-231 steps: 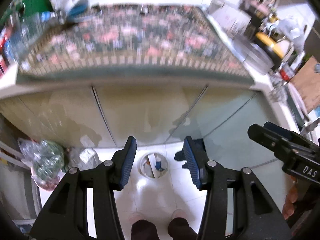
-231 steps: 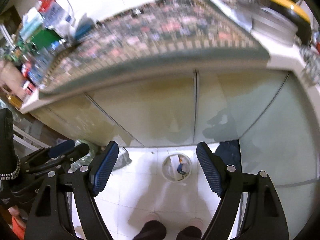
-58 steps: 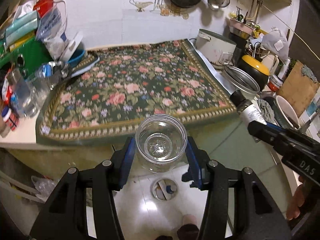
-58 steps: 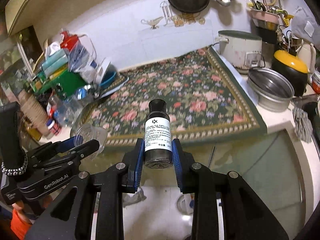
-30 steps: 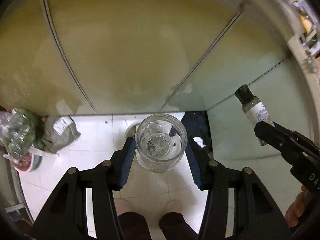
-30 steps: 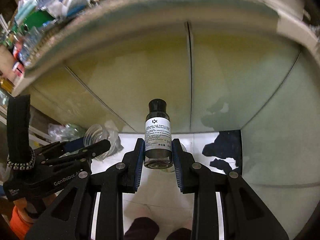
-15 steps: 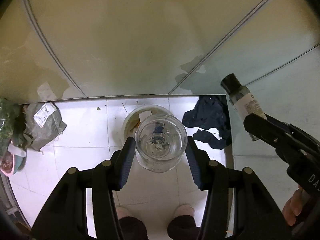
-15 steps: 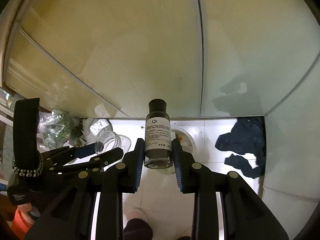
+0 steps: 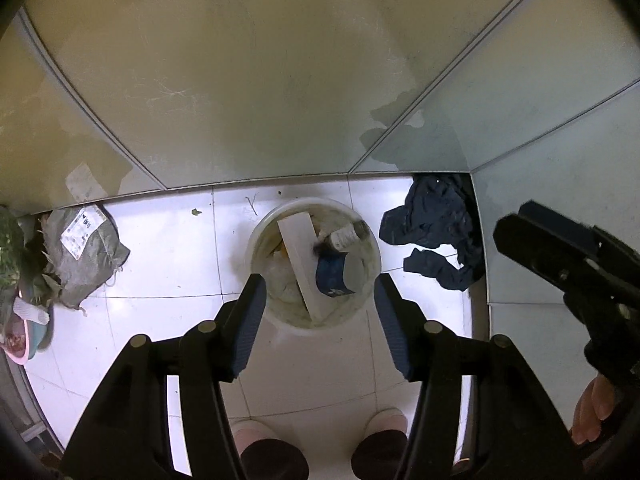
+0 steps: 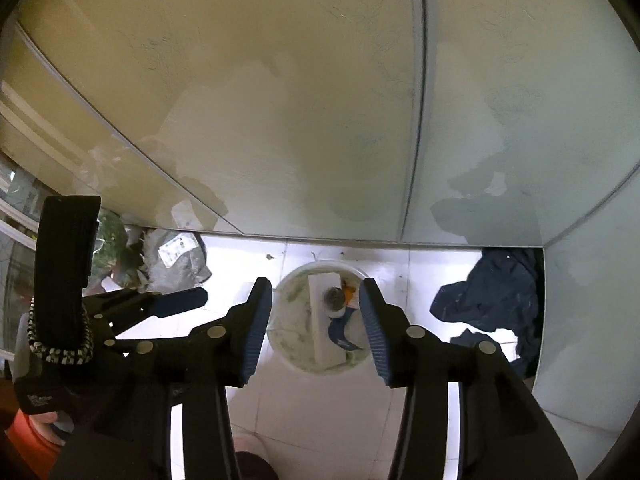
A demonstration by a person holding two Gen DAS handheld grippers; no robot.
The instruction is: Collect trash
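Both sets of jaws opening, nothing between: left gripper and right gripper above white bin; small bottle inside, beyond the jaws.

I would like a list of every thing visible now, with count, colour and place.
bin: one, white, on the floor below the tongs
small bottle: one, dark cap, in the bin
flat white piece: one, leaning in the bin
blue container: one, in the bin
dark cloth: one, navy, floor corner
grey bag: one, by the cabinet
cabinet doors: pale, behind
left tongs: black, opening, nothing between
right tongs: black, opening, nothing between
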